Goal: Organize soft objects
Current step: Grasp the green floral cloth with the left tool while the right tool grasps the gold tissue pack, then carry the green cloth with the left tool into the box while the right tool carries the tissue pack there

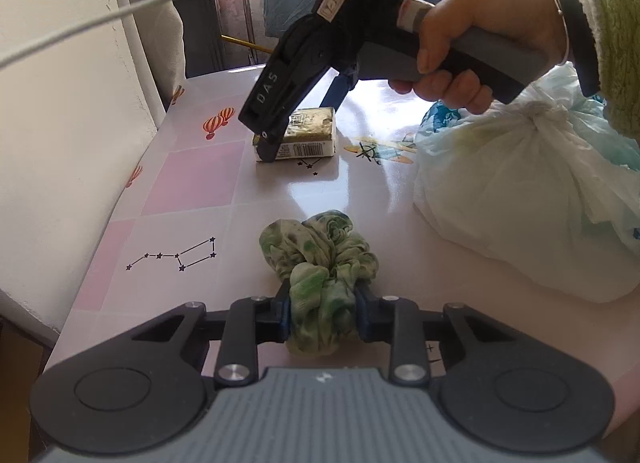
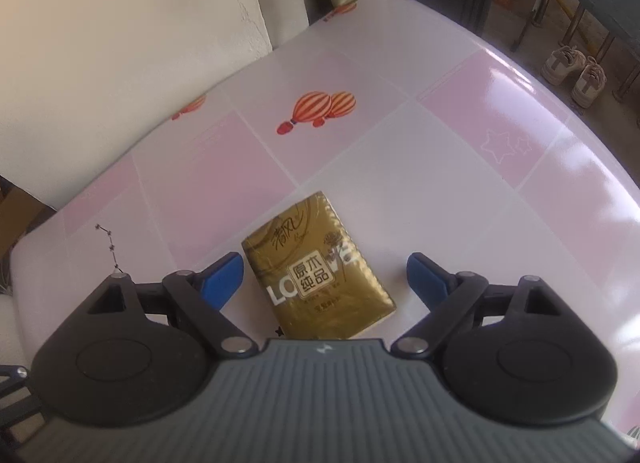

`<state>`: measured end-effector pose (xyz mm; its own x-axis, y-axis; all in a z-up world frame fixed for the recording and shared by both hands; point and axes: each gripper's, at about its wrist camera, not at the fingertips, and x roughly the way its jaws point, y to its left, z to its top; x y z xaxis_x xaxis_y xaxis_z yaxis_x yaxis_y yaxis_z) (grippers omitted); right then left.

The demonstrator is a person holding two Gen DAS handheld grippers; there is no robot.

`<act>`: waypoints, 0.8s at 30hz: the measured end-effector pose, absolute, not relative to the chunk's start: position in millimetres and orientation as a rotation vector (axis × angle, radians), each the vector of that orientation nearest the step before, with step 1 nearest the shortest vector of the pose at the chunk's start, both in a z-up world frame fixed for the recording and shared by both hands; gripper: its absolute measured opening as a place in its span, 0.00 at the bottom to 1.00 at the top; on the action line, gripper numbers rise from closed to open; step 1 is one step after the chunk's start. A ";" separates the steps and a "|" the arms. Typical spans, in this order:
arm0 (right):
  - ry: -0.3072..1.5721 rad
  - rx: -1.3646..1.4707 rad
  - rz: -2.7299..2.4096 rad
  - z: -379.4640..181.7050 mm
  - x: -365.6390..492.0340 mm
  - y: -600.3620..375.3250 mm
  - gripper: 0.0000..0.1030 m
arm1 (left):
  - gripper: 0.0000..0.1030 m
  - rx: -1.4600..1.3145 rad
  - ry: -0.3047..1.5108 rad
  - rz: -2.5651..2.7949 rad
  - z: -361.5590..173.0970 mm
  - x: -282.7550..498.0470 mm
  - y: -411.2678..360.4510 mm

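Our left gripper (image 1: 322, 309): pointing down at the tabletop's near edge, jaws pinched tight.
Our right gripper (image 2: 324, 277): tilted steeply down, jaws spread wide.
Our right hand (image 1: 476, 51): wrapped around its handle.

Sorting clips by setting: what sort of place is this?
Probably a home: a glossy pink-and-white table cover printed with balloons, a pair of pale sneakers on the floor, and a knotted white plastic bag.

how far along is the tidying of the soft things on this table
Early on, by the look of it. Nothing looks sorted yet. In hand: the left gripper is shut on the green scrunchie, which still lies on the table. The right gripper is open astride the gold tissue pack, not gripping it. Left: the tied plastic bag sits untouched beside them.
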<state>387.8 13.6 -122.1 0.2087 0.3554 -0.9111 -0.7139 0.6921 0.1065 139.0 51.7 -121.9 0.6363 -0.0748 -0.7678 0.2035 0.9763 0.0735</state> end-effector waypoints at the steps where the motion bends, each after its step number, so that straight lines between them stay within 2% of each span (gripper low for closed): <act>1: 1.126 -0.399 0.768 -122.5 384.8 14.8 0.81 | 0.28 0.159 0.868 -0.154 -121.0 138.8 52.0; 2: 1.117 -0.421 0.765 -122.7 381.4 15.6 0.72 | 0.28 0.161 0.867 -0.146 -119.9 138.0 52.1; 3: 1.114 -0.428 0.764 -121.4 379.6 14.8 0.67 | 0.28 0.163 0.866 -0.139 -118.6 137.6 51.9; 7: 1.133 -0.385 0.735 -115.8 380.6 7.3 0.57 | 0.27 0.165 0.873 -0.121 -113.8 138.8 50.4; 12: 1.116 -0.242 0.723 -94.7 378.3 -15.4 0.56 | 0.26 0.181 0.865 -0.119 -107.6 136.5 46.7; 24: 0.968 -0.003 0.712 1.8 345.5 -71.6 0.56 | 0.26 0.208 0.833 -0.141 -89.3 116.3 33.9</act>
<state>345.5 -71.6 1.8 0.3612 0.5513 -0.7521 -0.5540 0.7756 0.3025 116.3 33.9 -89.3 0.6655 -0.0423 -0.7452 0.2048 0.9704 0.1277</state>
